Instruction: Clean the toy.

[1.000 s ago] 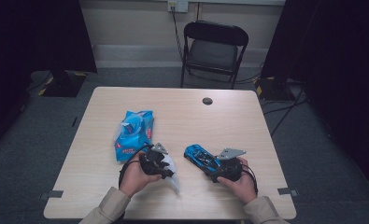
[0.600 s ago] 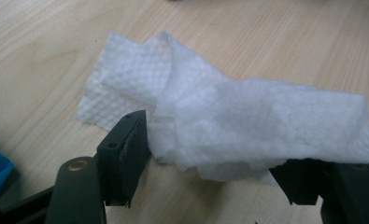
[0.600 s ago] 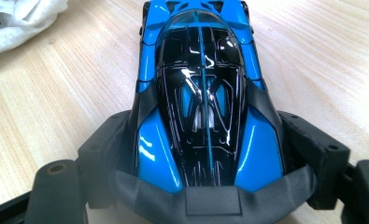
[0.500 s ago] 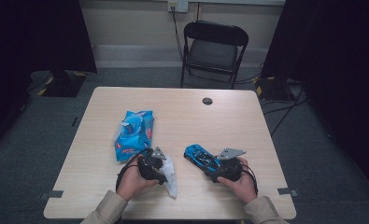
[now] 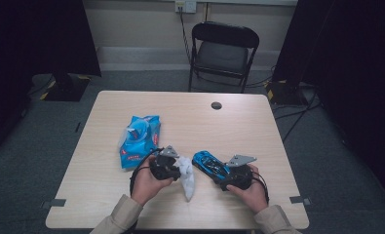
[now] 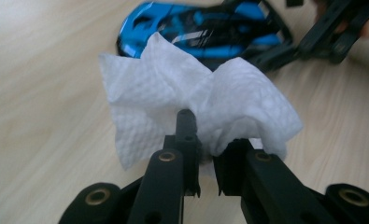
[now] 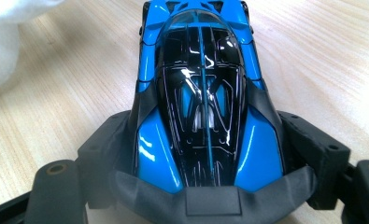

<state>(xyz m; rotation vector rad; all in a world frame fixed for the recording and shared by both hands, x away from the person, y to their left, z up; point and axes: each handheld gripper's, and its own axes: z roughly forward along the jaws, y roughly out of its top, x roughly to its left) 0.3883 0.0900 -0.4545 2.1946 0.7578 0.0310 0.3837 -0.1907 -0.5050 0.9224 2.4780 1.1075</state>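
A blue and black toy car point(image 5: 205, 162) lies on the wooden table point(image 5: 258, 136), and my right gripper point(image 5: 223, 173) is shut on its rear half. In the right gripper view the jaws clamp both flanks of the car point(image 7: 201, 93). My left gripper point(image 5: 174, 168) is shut on a crumpled white wipe point(image 5: 186, 176) just left of the car. Its jaws have just been closing, with the wipe point(image 6: 196, 93) between them. In the left gripper view, the car's nose point(image 6: 205, 32) lies right behind the wipe.
A blue pack of wipes point(image 5: 139, 139) lies left of my left hand. A small dark disc point(image 5: 216, 105) sits near the table's far edge. A black folding chair point(image 5: 222, 51) stands behind the table.
My left gripper has pinched tighter on the wipe and shifted slightly toward the car, and the wipe's hanging end has swung a little. The right gripper and the car have stayed still.
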